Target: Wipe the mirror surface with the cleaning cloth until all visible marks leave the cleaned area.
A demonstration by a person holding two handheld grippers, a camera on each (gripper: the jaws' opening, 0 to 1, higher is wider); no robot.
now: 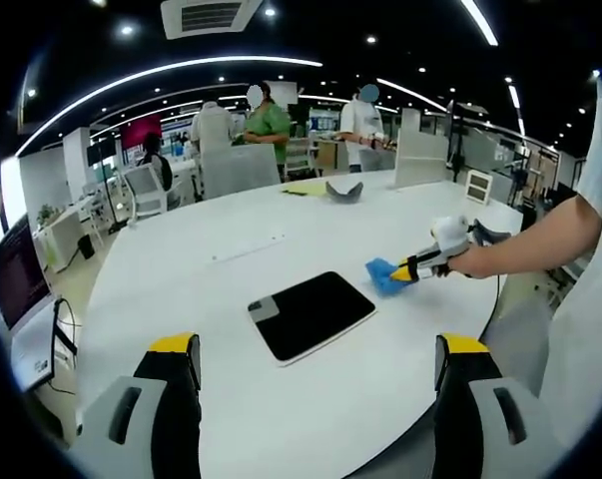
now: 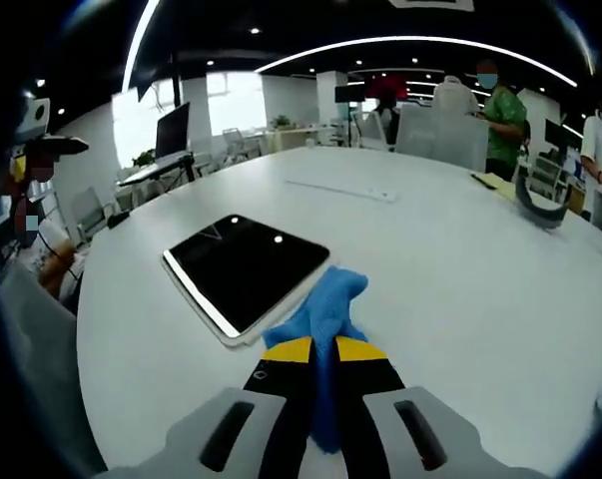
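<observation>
Right claw (image 2: 322, 351) is clamped tight on crumpled blue cleaning cloth (image 2: 325, 299); flat dark rectangular mirror (image 2: 249, 267) lies on white round table (image 2: 460, 269) just ahead-left of tips, cloth edge abt touching it. Left claw (image 1: 320, 349) is held wide open w/ nothing gripped. Step judged: approach before wiping. Next: cloth to be lowered onto glass & swept across.

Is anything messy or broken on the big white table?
Nothing looks broken or spilled. The mirror lies flat on the table, whole, showing only ceiling lights. The right gripper holds the blue cloth beside the mirror's edge. The left gripper is open, holding nothing.
</observation>
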